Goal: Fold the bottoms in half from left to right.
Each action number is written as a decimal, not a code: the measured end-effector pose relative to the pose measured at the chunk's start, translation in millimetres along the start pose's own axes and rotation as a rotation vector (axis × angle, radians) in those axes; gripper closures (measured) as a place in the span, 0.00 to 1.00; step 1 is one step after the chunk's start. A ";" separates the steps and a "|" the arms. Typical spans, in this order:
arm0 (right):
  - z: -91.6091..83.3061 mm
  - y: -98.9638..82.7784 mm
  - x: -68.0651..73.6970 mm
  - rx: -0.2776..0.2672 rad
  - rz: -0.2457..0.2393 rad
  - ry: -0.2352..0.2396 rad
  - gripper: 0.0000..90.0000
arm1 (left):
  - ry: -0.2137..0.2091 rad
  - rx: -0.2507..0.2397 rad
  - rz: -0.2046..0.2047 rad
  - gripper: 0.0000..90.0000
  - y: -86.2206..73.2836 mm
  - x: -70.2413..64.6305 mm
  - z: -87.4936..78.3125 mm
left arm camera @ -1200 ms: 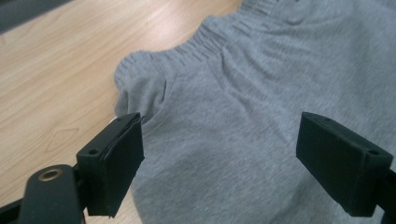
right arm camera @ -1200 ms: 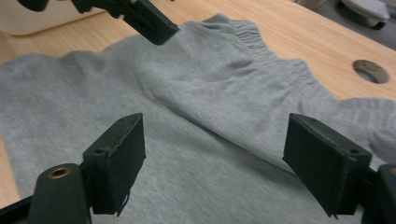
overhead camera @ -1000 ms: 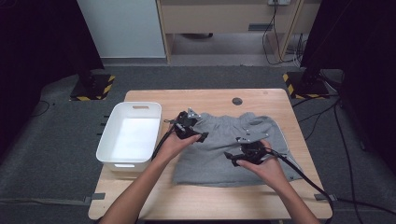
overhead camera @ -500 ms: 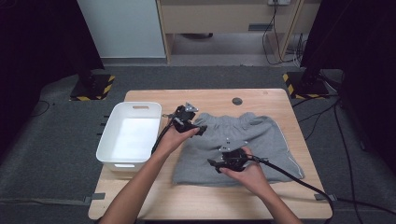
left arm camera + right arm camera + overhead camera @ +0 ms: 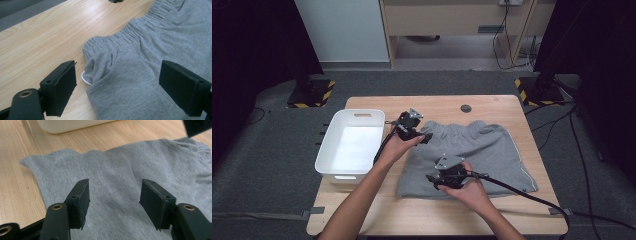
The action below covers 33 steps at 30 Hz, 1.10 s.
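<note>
A pair of grey jersey shorts with an elasticated waistband (image 5: 472,152) lies flat on the light wooden tabletop (image 5: 507,107), its long axis running roughly from 10 o'clock, where the gathered waistband sits, down to 4 o'clock in the high view, with a white rectangular plastic tub (image 5: 349,145) just beside it at 9 o'clock. The coming move, as I judge it, turns on the near left corner of the cloth: the right gripper (image 5: 447,176) hovers over the lower left part of the shorts, and in the right gripper view the free corner of the fabric (image 5: 27,161) lies ahead of its fingers (image 5: 81,197) at about 10 o'clock, so this hand is plainly the nearer one to that edge. Its jaws have just been closing and stand partly apart with grey cloth beneath them; whether the pads already touch the fabric I cannot quite tell, but nothing is pinched between them, so I read them as released. The right forearm comes in from 6 o'clock, hand turned so the gripper points toward 9 o'clock and low over the cloth. The left gripper (image 5: 412,131) rests at the waistband end, at 12 o'clock from the right one; in the left gripper view its fingers (image 5: 61,85) stand wide apart, straddling the bunched waistband corner (image 5: 98,63) without pressing it. The left forearm reaches in diagonally from 7 o'clock, wrist level.
</note>
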State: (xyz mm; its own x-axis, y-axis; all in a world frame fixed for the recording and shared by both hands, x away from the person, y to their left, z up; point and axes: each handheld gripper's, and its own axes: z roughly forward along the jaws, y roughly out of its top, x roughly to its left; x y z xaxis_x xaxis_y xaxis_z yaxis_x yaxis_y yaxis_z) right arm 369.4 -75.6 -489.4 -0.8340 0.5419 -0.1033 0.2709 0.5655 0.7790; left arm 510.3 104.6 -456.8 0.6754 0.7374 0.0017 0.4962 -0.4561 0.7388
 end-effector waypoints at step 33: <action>41.5 2.2 47.1 0.026 -0.025 0.131 0.37 | 0.015 0.019 0.001 0.16 4.3 5.9 -6.2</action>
State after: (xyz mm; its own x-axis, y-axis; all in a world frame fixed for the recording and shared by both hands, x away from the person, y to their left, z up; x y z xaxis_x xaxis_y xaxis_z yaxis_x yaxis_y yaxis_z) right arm 350.6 -23.1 -518.2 -0.8960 0.4424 -0.0393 0.2603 0.5948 0.7605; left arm 513.1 110.1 -449.5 0.6676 0.7444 0.0128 0.5061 -0.4663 0.7256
